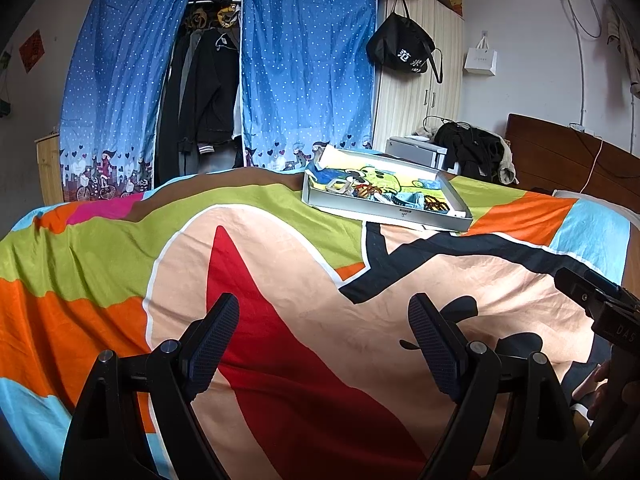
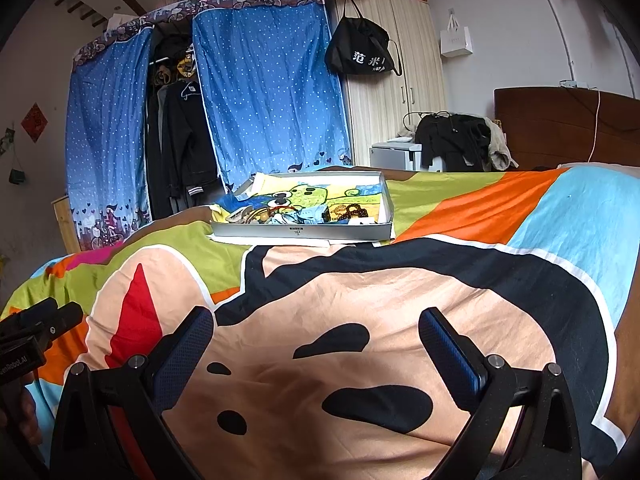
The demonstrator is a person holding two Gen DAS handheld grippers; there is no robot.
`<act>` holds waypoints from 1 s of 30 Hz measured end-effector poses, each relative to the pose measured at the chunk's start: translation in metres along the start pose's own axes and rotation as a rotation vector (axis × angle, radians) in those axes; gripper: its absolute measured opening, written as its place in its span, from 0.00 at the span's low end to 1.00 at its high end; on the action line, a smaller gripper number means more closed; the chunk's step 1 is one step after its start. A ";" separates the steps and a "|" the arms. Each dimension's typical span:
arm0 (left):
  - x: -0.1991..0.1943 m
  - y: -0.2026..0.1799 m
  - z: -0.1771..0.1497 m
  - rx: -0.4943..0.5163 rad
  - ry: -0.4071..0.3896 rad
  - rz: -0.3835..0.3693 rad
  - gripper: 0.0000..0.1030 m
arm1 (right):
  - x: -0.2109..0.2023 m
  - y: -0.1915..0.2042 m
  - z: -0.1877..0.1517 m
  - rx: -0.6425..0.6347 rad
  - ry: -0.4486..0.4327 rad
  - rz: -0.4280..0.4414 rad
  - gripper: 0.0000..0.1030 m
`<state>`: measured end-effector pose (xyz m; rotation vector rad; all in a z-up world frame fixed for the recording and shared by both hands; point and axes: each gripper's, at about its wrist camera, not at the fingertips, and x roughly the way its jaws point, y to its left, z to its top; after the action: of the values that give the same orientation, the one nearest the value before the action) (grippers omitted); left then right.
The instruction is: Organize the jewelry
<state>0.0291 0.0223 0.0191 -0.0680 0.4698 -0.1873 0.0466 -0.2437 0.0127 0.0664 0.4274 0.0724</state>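
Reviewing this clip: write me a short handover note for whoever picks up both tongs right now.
Left tongs: open, empty, hovering over the bedspread, short of the box.
Right tongs: open, empty, also over the bedspread.
Shallow grey box sits further back on the bed; the jewelry, including dark beaded pieces, lies in a jumble along its near edge on a cartoon-printed lining.
Done: nothing visibly sorted; no piece outside the box.
Left: reach forward to the box, pick out the pieces one at a time and arrange them. Individual items are too small to tell apart from here.
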 end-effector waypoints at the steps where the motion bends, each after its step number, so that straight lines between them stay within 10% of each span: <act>1: 0.000 0.000 0.000 0.002 0.000 0.000 0.80 | 0.000 0.000 0.000 0.000 0.001 0.000 1.00; 30: 0.001 -0.003 -0.002 0.006 -0.002 -0.002 0.80 | 0.000 0.000 0.000 -0.001 0.007 -0.001 1.00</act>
<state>0.0286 0.0190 0.0173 -0.0622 0.4675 -0.1903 0.0467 -0.2439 0.0125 0.0654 0.4348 0.0716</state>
